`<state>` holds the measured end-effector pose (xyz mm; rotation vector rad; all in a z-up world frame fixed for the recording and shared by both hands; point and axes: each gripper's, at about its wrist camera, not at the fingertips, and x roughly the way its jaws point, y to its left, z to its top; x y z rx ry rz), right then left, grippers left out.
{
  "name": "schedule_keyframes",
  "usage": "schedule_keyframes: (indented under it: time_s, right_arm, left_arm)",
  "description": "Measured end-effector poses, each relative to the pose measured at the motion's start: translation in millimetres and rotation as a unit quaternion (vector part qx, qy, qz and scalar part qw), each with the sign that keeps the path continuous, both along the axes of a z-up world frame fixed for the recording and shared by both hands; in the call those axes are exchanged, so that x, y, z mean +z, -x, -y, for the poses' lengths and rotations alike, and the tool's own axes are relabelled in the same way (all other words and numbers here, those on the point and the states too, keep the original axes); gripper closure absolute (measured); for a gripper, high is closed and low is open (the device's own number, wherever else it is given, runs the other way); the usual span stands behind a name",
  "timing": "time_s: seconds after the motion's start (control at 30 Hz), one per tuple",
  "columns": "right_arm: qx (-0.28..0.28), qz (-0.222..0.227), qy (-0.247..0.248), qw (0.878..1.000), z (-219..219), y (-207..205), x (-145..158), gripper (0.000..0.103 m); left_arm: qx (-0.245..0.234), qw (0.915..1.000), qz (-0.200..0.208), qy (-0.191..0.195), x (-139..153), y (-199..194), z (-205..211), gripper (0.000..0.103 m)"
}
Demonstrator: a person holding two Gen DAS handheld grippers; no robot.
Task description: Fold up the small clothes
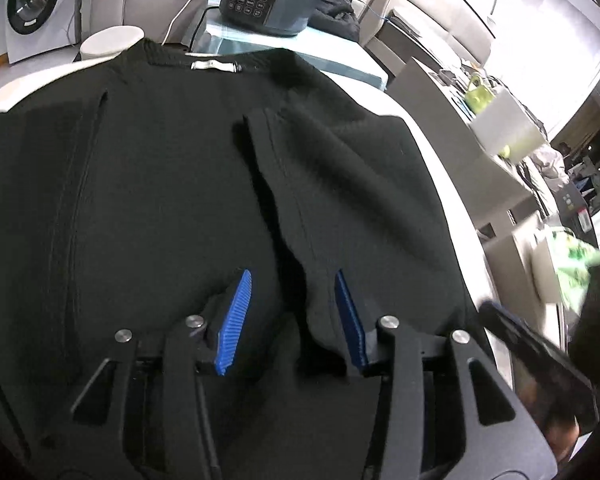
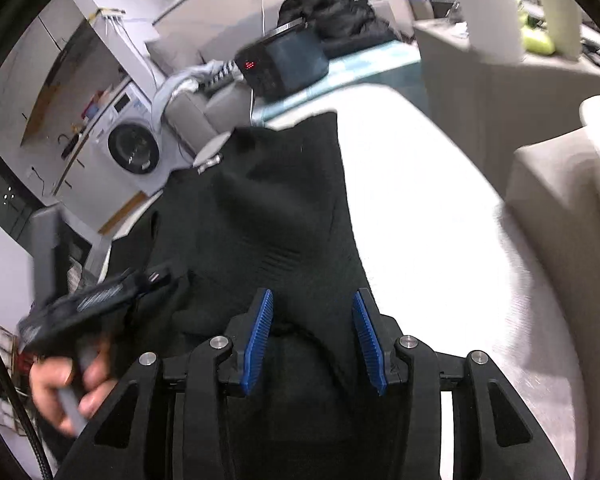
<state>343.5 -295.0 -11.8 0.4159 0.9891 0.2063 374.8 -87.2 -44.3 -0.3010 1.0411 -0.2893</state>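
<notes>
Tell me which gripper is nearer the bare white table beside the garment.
Right. Right gripper sits at the garment's edge beside the table; left gripper hangs over the garment's middle.

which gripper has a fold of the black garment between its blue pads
The left gripper: a raised fold of the black garment stands between its pads.

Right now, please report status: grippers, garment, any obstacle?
Left hand-held gripper open, over the garment. Right hand-held gripper open, cloth between its pads, not pinched. Garment flat on the table, sleeve folded in. No obstacle.
</notes>
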Motion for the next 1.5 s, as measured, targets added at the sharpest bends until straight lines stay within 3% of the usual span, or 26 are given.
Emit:
schedule_keyframes:
  time_s: [0.1, 0.17, 0.23, 0.27, 0.47, 0.57, 0.67, 0.87, 1.0, 1.23, 1.27, 1.3, 1.33, 1.47, 1.5]
  right_arm:
    - [0.019, 0.008, 0.036, 0.999, -14, -13, -4, 0.062]
    - [0.033, 0.012, 0.077, 0.996, -25, -20, -6, 0.072]
    - [0.043, 0.012, 0.116, 0.992, -29, -22, -12, 0.096]
    - [0.041, 0.017, 0.114, 0.993, -25, -22, -11, 0.097]
    - [-0.004, 0.007, 0.082, 0.997, 2, -17, -16, 0.096]
    - [-0.008, 0.008, 0.043, 0.999, 6, -20, -8, 0.087]
    - [-0.023, 0.026, 0.029, 0.999, 8, -26, 6, 0.07]
    - [-0.03, 0.051, 0.01, 0.998, 4, -79, 15, 0.058]
    - [-0.01, 0.021, 0.044, 0.999, -6, -121, -1, 0.056]
    - [0.047, 0.012, 0.114, 0.992, -23, -150, -23, 0.058]
    - [0.059, 0.016, 0.134, 0.989, -26, -151, -24, 0.062]
    - [0.068, 0.028, 0.157, 0.985, -30, -151, -23, 0.083]
    - [0.06, 0.042, 0.173, 0.982, -29, -149, -21, 0.094]
    - [-0.013, 0.045, 0.141, 0.989, -6, -154, -19, 0.094]
    - [-0.026, 0.039, 0.139, 0.989, -1, -155, -19, 0.088]
  left_arm:
    - [0.006, 1.0, 0.0, 0.008, 1, 27, -7, 0.063]
    - [0.011, 0.9999, -0.002, 0.011, 0, 43, -13, 0.063]
    - [0.019, 0.9998, -0.005, 0.01, -2, 59, -21, 0.063]
    - [0.024, 0.9997, -0.006, 0.008, -3, 66, -26, 0.063]
    - [0.062, 0.9981, 0.002, 0.008, 0, 93, -63, 0.063]
    - [0.069, 0.9976, -0.003, 0.012, -2, 93, -72, 0.062]
    - [0.064, 0.9978, -0.004, 0.017, -3, 90, -70, 0.062]
    - [0.05, 0.9985, -0.007, 0.021, -5, 92, -58, 0.062]
    - [0.053, 0.9986, -0.001, 0.0, -5, 95, -58, 0.058]
    - [0.054, 0.9984, -0.002, -0.016, -11, 96, -64, 0.058]
    - [0.053, 0.9984, -0.001, -0.018, -11, 96, -63, 0.058]
    - [0.052, 0.9985, 0.0, -0.02, -11, 96, -63, 0.058]
    - [0.05, 0.9985, 0.001, -0.021, -11, 96, -63, 0.058]
    - [0.049, 0.9986, 0.002, -0.021, -11, 96, -63, 0.058]
    - [0.049, 0.9986, 0.002, -0.02, -11, 97, -63, 0.058]
